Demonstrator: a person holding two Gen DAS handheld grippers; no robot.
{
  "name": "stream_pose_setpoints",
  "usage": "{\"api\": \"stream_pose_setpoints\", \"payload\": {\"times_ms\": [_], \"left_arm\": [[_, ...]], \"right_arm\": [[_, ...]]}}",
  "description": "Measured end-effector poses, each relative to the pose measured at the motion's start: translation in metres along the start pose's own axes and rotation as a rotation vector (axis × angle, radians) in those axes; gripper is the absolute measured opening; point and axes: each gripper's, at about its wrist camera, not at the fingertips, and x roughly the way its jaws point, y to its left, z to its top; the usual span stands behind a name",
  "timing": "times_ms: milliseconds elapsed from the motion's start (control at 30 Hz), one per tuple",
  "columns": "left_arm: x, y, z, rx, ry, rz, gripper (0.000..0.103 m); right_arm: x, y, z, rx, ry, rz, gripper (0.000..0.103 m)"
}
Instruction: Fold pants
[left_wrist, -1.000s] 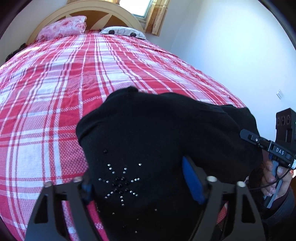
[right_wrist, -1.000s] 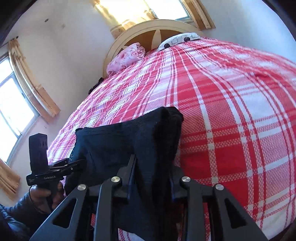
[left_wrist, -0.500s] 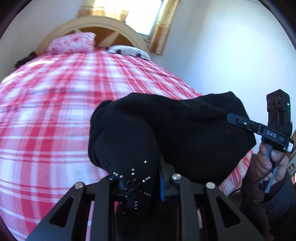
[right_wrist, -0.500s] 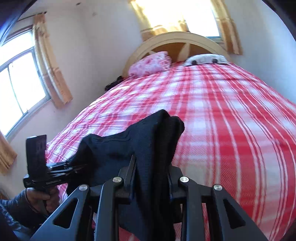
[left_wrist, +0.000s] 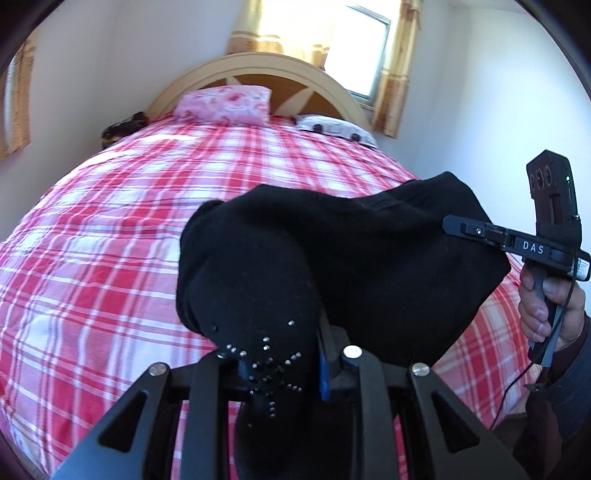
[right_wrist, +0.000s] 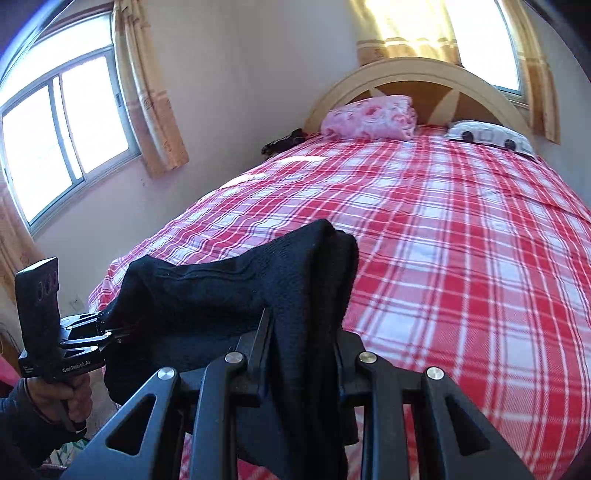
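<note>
black knit pants (left_wrist: 369, 266) fill the middle of the left wrist view, held up above a bed covered in a red and white checked sheet (left_wrist: 110, 229). the left gripper (left_wrist: 284, 365) has its jaws drawn close together and pinched on a bunched part of the cloth that bears a star of small shiny studs (left_wrist: 269, 373); a blue pad shows at the inner side of one finger. the cloth stretches across to the right gripper (left_wrist: 465, 229), which is held in a hand (left_wrist: 546, 302) at the right edge and bites the far end of the pants. a pink pillow (left_wrist: 225, 103) and a white spotted pillow (left_wrist: 332, 129) lie at the curved wooden headboard (left_wrist: 258, 64), under a window with yellow curtains (left_wrist: 391, 70).

from the right wrist view, the right gripper (right_wrist: 299, 354) has its jaws nearly closed, clamping a thick fold of the pants (right_wrist: 258, 288) that rises between the fingers and hangs below them. the cloth runs left to the left gripper (right_wrist: 107, 332), held in the other hand (right_wrist: 62, 398), its tips closed on the fabric edge. the checked sheet (right_wrist: 461, 240) spreads beyond, with the pink pillow (right_wrist: 369, 118) at the headboard (right_wrist: 417, 74) and a large window (right_wrist: 62, 140) on the left wall.
</note>
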Motion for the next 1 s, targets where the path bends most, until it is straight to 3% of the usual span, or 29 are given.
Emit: {"api": "stream_pose_setpoints", "payload": {"times_ms": [533,1000], "left_arm": [[0.004,0.069,0.01,-0.089,0.0,0.123,0.024],[0.037,0.101,0.024,-0.097,0.053,0.158,0.024]], "right_arm": [[0.103,0.058,0.053,-0.109,0.072,0.067,0.027],[0.171,0.051,0.056,-0.07,0.157,0.082,0.027]]}}
